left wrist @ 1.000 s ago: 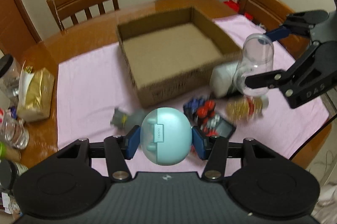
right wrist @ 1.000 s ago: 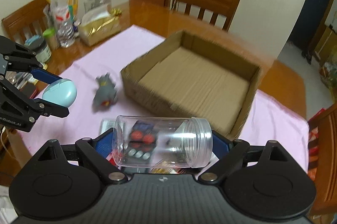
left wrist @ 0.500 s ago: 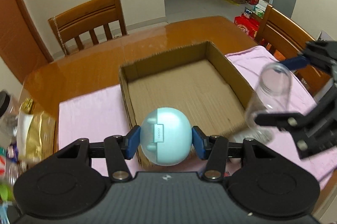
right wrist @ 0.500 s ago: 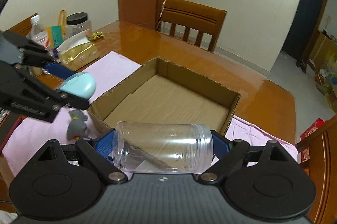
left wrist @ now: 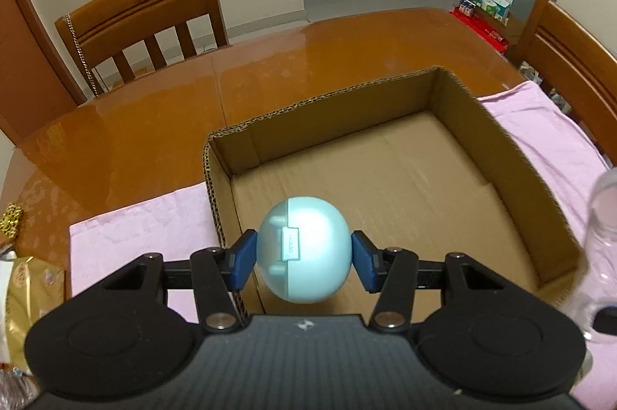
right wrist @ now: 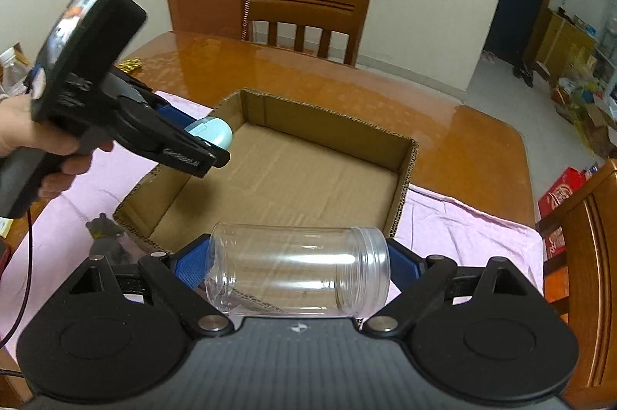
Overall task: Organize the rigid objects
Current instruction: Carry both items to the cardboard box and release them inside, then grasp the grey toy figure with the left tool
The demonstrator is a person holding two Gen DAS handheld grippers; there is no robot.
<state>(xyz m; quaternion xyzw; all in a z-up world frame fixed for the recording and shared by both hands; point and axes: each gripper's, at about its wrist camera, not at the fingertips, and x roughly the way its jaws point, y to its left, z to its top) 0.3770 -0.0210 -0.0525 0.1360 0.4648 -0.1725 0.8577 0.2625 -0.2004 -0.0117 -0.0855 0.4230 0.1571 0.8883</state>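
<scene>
My left gripper (left wrist: pixel 304 257) is shut on a pale blue egg-shaped case (left wrist: pixel 304 248), held above the near left part of the open cardboard box (left wrist: pixel 513 155). From the right wrist view the same case (right wrist: pixel 210 132) hangs over the box's left wall (right wrist: pixel 154 194), with a hand on the left gripper's handle. My right gripper (right wrist: pixel 299 271) is shut on a clear plastic jar (right wrist: pixel 299 273) lying sideways, its threaded mouth to the right, just over the box's near rim. The box floor looks bare.
The box rests on a pink cloth (left wrist: pixel 146 221) over a glossy wooden table (left wrist: pixel 162 94). A small grey toy figure (right wrist: pixel 104 236) lies on the cloth left of the box. Wooden chairs (right wrist: pixel 304 13) stand around. A gold packet (left wrist: pixel 23 290) and clutter sit at the far left.
Both grippers have carried their loads forward over the box. The loose objects on the cloth have dropped out of the left wrist view. The right gripper rolled slightly.
</scene>
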